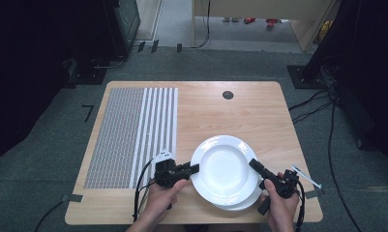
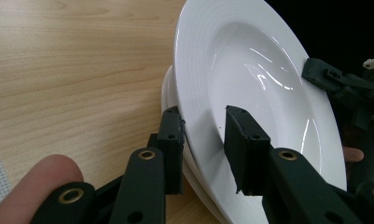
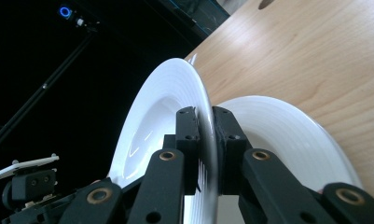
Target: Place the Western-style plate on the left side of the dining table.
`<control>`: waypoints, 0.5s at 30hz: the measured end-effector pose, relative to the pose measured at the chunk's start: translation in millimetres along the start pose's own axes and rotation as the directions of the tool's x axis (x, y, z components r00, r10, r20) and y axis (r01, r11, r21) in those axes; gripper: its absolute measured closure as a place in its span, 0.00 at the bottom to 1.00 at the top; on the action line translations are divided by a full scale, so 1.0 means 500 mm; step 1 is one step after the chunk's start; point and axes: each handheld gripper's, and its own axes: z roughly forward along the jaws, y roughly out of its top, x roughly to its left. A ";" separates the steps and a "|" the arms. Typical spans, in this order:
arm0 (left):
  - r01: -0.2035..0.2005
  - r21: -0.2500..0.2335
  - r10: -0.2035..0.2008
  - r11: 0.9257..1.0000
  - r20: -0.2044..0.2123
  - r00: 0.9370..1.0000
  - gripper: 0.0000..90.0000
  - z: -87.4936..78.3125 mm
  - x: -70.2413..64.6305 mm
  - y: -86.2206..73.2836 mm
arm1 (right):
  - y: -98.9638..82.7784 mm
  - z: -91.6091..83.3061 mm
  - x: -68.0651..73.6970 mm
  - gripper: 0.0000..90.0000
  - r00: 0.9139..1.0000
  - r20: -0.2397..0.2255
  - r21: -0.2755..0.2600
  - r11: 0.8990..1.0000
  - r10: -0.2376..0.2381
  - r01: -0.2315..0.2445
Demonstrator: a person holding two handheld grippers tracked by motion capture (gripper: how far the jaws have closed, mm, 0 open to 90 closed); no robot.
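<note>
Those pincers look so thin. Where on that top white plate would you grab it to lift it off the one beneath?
By the flat rim, from opposite sides. The top plate has a wide, thin rim that overhangs the lower plate, so a jaw can slip above and below it. The left gripper and right gripper already straddle it that way; the deep bowl offers nothing to pinch.

Even, soft overhead light falls on the pale wooden table (image 1: 230, 116), with faint shadows. The room's edges sink into darkness. White glare streaks cross the upper plate (image 2: 250, 79) in the left gripper view. Close gripper jaws look slightly soft; backgrounds turn black.
</note>
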 end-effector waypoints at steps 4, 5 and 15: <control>0.009 -0.017 -0.009 1.000 -0.003 1.000 0.78 -0.014 0.005 0.012 | 0.007 0.011 0.017 0.93 1.000 -0.009 0.004 1.000 -0.010 0.010; 0.008 -0.021 -0.008 1.000 -0.006 1.000 0.78 -0.017 0.006 0.014 | 0.007 0.013 0.020 0.93 1.000 -0.011 0.006 1.000 -0.011 0.011; 0.009 -0.046 -0.010 0.999 -0.027 1.000 0.78 -0.051 0.025 0.042 | 0.017 0.057 0.060 0.93 0.999 -0.031 0.021 0.999 -0.030 0.031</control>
